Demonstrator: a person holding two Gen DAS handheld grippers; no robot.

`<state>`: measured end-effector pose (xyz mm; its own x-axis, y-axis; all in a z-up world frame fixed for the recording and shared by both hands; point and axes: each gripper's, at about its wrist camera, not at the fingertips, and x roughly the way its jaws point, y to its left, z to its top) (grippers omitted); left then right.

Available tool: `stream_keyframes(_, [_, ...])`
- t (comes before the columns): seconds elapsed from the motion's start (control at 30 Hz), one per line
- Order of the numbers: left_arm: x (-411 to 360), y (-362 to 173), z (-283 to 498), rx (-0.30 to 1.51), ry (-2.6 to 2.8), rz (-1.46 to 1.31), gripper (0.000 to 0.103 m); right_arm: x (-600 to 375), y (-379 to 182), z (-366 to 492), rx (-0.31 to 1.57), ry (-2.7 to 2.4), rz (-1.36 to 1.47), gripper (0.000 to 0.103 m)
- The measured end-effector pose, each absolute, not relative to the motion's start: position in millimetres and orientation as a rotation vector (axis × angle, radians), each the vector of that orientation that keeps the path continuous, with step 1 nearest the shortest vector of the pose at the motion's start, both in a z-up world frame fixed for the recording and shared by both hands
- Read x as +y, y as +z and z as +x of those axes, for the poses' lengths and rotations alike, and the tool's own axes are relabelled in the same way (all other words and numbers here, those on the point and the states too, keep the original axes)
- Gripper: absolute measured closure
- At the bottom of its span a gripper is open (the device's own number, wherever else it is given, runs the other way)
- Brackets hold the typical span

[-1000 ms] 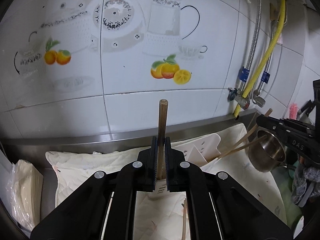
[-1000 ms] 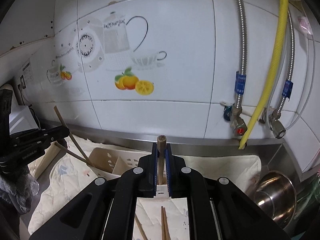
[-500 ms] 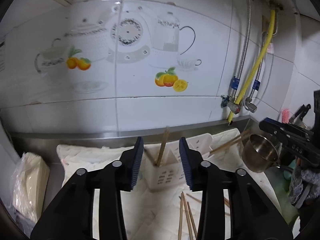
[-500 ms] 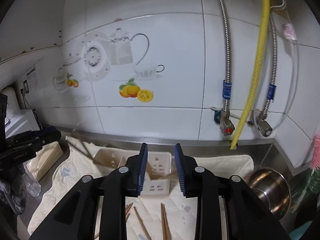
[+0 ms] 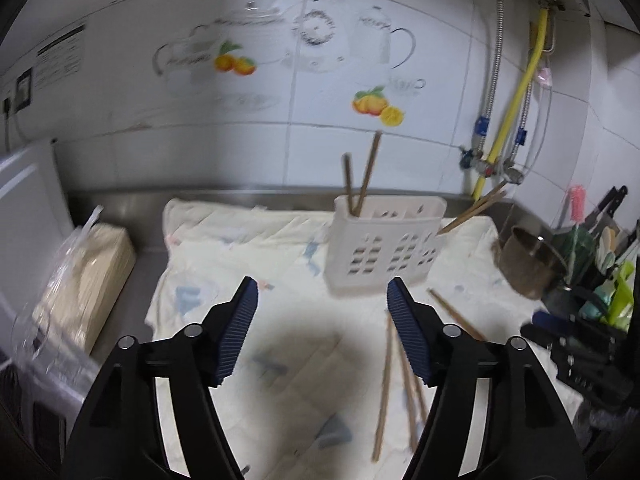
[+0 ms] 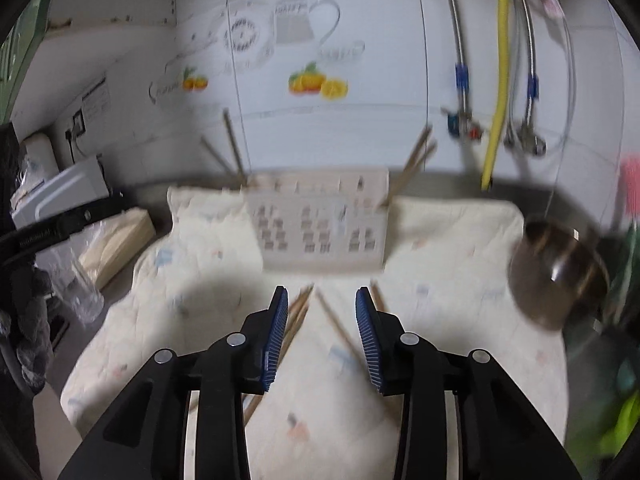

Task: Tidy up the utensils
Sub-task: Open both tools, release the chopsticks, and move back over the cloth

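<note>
Quilted cream cloth (image 5: 248, 248): our left gripper (image 5: 322, 330) and right gripper (image 6: 322, 332), jaws just opening, gape empty; loose brown wooden chopsticks (image 5: 386, 380) may roll, and the white slotted plastic caddy (image 5: 384, 244) could tip.

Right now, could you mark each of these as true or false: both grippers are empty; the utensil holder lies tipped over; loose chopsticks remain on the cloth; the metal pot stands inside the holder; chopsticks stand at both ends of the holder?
1. Both grippers are empty. True: the left gripper and right gripper have just been opening, with nothing between the jaws.
2. The utensil holder lies tipped over. False: it stands upright on the cloth.
3. Loose chopsticks remain on the cloth. True.
4. The metal pot stands inside the holder. False: it sits apart, to the holder's right.
5. Chopsticks stand at both ends of the holder. True: one pair at the left end, another pair leaning out at the right.
</note>
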<state>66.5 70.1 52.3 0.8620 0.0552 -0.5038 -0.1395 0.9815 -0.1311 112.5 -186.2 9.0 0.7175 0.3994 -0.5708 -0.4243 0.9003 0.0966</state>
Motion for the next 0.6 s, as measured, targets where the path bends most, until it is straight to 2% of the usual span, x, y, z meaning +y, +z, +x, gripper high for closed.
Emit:
stream_keyframes(0.23, [86, 19, 40, 0.559, 0.143, -0.206, 0.032, -157, -44, 75, 0.717, 0.443, -0.035, 0.069])
stream_keyframes(0.6, [104, -12, 29, 0.617, 0.131, -0.228, 0.032, -127, -86, 60, 0.834, 0.413, 0.03, 0.086])
